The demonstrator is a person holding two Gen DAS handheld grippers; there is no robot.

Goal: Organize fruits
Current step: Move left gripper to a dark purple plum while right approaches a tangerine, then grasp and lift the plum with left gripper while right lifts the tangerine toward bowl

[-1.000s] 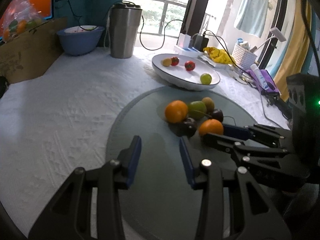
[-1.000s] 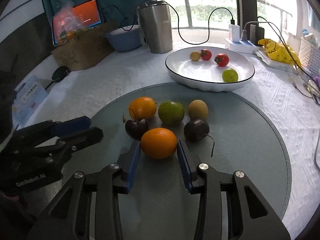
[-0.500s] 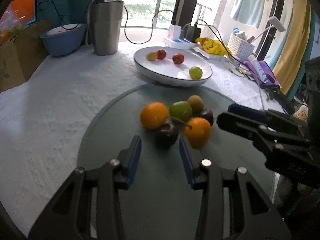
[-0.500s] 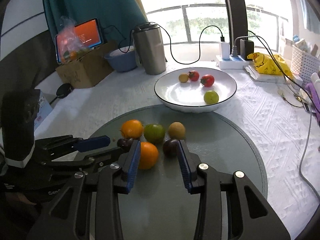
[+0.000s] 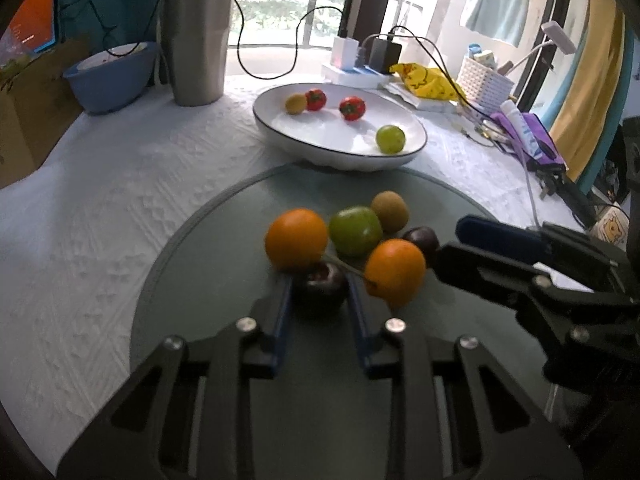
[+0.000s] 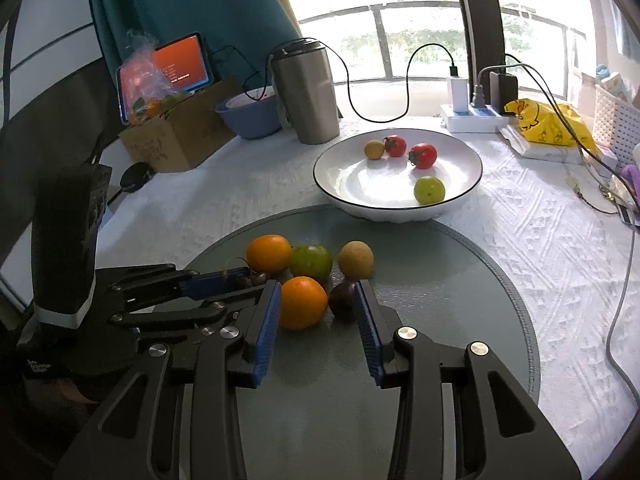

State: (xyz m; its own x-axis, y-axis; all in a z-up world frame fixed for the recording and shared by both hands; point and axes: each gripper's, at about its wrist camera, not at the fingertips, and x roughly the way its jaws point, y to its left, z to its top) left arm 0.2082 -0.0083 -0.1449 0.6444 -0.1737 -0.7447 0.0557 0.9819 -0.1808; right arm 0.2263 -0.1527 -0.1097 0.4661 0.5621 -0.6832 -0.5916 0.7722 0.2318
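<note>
Six fruits sit clustered on the round grey mat [image 5: 192, 280] on the desk [image 5: 100, 200], and the left tongs [image 5: 318, 294] are clamped narrow around the near dark cherry [image 5: 320, 288], pads pressing both sides. The right tongs [image 6: 316, 308] hang half-spread, nothing gripped; an orange [image 6: 302, 302] and a second dark cherry [image 6: 343, 298] lie between the blue pads. Behind them: another orange [image 6: 268, 253], a green fruit [image 6: 311, 261], a brown kiwi [image 6: 356, 259]. The white plate [image 6: 460, 196] beyond holds two tomatoes, a yellowish fruit and a green one.
</note>
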